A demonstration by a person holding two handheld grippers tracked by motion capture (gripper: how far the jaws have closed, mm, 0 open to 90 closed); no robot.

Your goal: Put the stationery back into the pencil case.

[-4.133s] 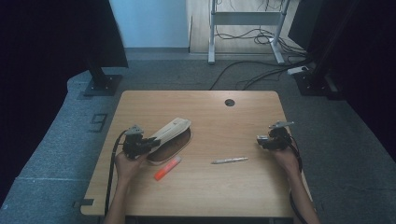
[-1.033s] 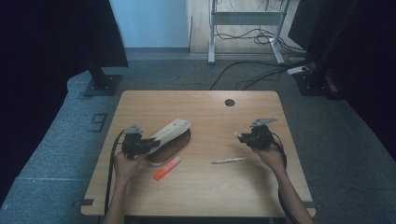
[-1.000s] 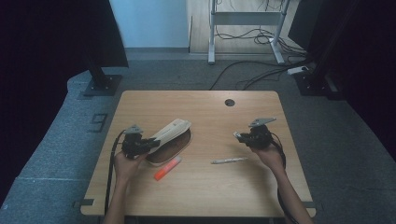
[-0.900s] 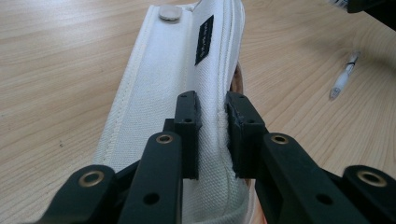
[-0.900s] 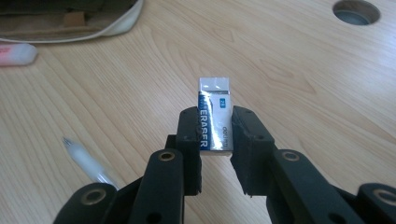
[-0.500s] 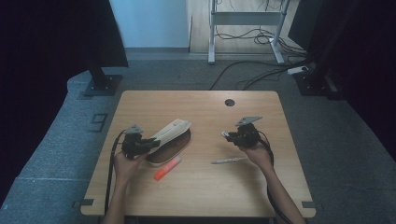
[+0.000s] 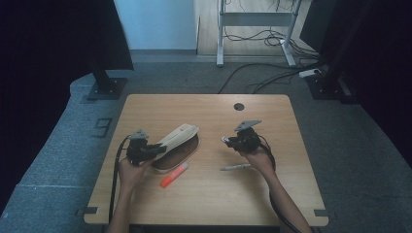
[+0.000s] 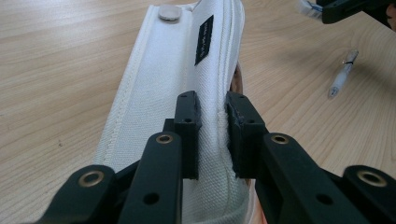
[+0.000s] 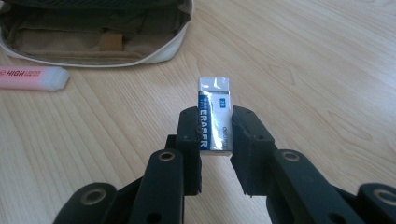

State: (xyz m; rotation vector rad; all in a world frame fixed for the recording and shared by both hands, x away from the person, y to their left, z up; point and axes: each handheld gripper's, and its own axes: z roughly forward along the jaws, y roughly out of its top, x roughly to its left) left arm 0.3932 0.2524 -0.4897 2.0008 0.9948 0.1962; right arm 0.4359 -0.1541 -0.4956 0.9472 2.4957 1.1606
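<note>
so we have the left gripper (image 8: 212,135) pinched on the flap of the white pencil case (image 7: 176,145), holding it open at the left of the table (image 7: 291,194). our right gripper (image 9: 215,140) clamps the eraser (image 9: 214,119) between its pads, above the wood and well short of the case mouth. we judge the job about half along: the eraser is picked but not yet in. the pink highlighter (image 7: 174,174) and the pen (image 7: 235,167) lie outside the case, so both are left to pack.
</note>
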